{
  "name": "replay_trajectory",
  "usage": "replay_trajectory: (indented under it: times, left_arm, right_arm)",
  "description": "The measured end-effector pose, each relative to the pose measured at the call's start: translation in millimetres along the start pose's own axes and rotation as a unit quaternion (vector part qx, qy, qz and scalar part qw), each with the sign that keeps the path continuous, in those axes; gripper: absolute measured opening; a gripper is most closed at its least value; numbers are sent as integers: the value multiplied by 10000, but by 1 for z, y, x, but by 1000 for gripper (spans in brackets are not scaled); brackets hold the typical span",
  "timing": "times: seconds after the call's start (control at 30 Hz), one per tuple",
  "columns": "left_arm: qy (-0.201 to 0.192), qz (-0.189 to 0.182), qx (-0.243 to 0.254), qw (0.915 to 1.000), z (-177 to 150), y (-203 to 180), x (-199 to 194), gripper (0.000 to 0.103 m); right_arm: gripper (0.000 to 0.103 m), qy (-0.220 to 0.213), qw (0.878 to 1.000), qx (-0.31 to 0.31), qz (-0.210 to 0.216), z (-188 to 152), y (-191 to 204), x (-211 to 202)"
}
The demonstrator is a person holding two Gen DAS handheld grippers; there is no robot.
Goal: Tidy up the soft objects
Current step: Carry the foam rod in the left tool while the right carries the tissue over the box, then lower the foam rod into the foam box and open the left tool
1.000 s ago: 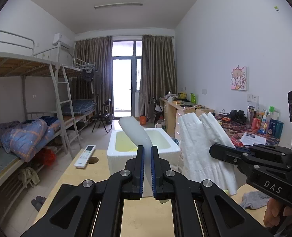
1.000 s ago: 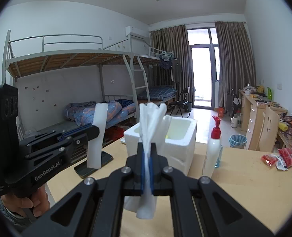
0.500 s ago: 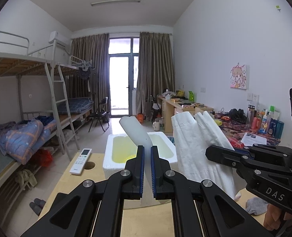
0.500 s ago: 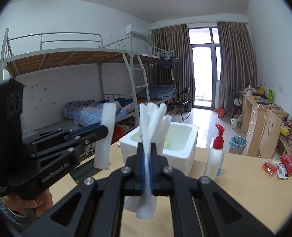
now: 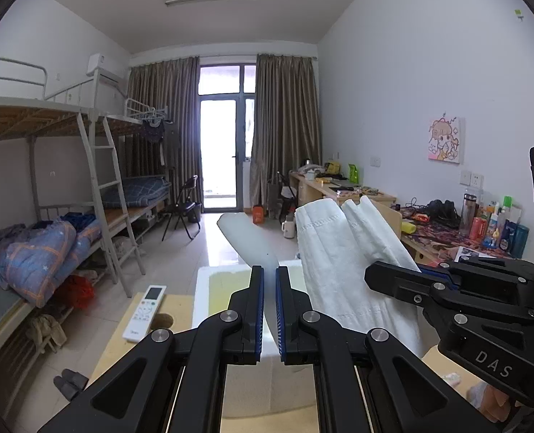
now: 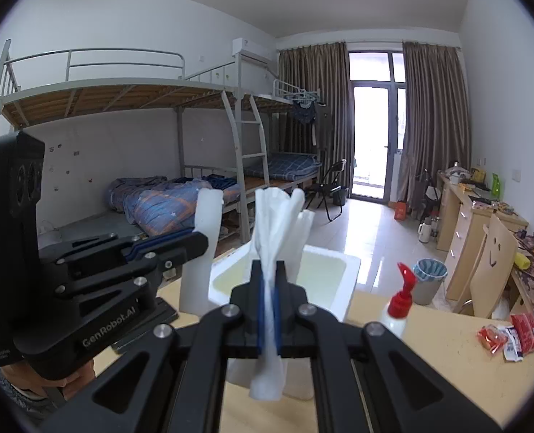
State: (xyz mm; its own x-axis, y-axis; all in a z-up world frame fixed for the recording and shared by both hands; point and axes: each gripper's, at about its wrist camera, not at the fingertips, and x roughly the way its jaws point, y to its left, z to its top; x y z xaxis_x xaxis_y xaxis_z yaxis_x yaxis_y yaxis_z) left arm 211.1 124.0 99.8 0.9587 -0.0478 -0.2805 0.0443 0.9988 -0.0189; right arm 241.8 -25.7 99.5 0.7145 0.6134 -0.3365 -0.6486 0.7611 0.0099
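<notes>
Both hands came forward toward the white foam box (image 6: 339,274) over the last second. It sat clear ahead of my fingers before, with bare counter (image 6: 429,346) in between; now its open top runs right under both sets of fingertips. So I read this as the final carry before a drop into the box, drop not yet done.

Left fingers (image 5: 270,310): clamped on a white folded cloth (image 5: 247,238). It's a smooth, flat, narrow strip with a rounded upper end, standing up out of the pads and leaning to the left. The lower end hangs below the pads, over the box opening.

Right fingers (image 6: 270,310): clamped on a second white towel (image 6: 278,223). It's bunched into several pleats that fan out above the pads, and a short tail droops below them. A stitched hem line shows near its top in the left view. It also hangs over the box.

The two cloths are near each other but not touching, as far as I can tell.

Box interior looks pale yellow; I can't see anything in it.

Beside the box: a white bottle with a red nozzle (image 6: 398,306) right of my right fingers, and a white remote (image 5: 145,312) left of my left fingers. Both are clear of the drop path.
</notes>
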Motion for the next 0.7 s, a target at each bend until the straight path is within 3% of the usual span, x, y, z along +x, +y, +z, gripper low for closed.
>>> replay_trajectory:
  times: [0.33, 0.7]
  left_arm:
    - [97, 16, -42, 9999, 11, 16, 44, 6]
    - [229, -252, 38, 9994, 11, 10, 72, 6]
  right_arm:
    - [6, 107, 9999, -2, 4, 3, -9, 34]
    - [6, 80, 9993, 138, -325, 3, -24, 19]
